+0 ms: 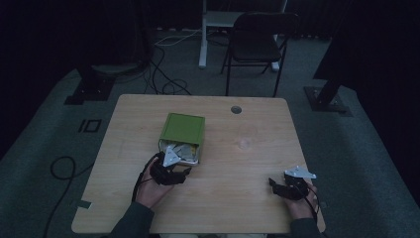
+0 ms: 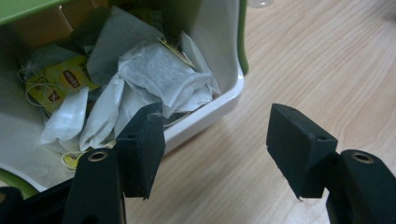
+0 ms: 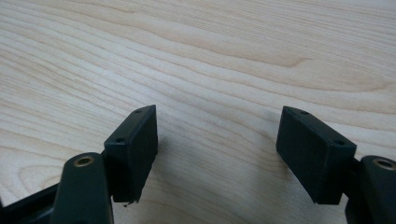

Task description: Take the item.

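A green box (image 1: 183, 130) lies on its side on the wooden table (image 1: 237, 148), its open mouth facing the person. Inside it I see several white tea bags (image 2: 154, 74) and a yellow tag (image 2: 60, 81); the box's white rim (image 2: 219, 105) rests on the wood. My left gripper (image 1: 179, 174) sits just in front of that opening, open, its left jaw overlapping the rim and nothing held between the jaws (image 2: 215, 144). My right gripper (image 1: 282, 187) rests near the table's front right, open over bare wood (image 3: 217, 144).
A round grommet hole (image 1: 236, 109) sits near the table's far edge. A black chair (image 1: 257, 42) and a white desk leg (image 1: 204, 34) stand beyond the table. Cables (image 1: 163, 74) trail on the dark carpet.
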Tool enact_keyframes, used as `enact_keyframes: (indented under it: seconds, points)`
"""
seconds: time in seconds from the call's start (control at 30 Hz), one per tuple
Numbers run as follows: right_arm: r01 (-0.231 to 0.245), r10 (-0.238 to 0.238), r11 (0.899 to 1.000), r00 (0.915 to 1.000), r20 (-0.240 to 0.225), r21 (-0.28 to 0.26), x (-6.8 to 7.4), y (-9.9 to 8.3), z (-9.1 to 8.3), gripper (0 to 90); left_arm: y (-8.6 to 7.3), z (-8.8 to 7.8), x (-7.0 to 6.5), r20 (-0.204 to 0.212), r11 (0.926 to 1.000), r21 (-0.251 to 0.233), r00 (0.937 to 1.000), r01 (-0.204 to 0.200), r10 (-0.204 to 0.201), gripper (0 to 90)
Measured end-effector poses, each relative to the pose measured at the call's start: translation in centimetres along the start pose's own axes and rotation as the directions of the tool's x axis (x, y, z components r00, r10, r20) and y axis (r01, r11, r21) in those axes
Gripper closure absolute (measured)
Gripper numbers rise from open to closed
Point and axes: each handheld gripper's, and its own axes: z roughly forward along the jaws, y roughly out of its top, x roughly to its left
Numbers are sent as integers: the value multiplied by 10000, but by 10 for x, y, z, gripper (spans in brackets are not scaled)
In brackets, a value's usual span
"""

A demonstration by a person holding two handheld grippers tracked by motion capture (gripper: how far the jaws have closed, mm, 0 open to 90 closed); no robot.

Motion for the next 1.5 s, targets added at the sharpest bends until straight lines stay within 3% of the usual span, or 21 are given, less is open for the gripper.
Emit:
enact_keyframes:
  seconds: [0.73, 1.03, 1.5]
  points:
    - [-15, 15, 10000, 10000, -3, 7, 0, 0, 0, 292, -1, 19, 12, -107, 9993, 166, 9994, 341, -339, 334]
    - [-11, 11, 10000, 10000, -4, 6, 0, 0, 0, 292, -2, 24, 14, 162, 9982, 193, 9983, 565, -568, 336]
    - [-15, 15, 10000, 10000, -1, 7, 0, 0, 0, 292, -3, 19, 12, 245, 9973, 164, 9971, 723, -726, 337]
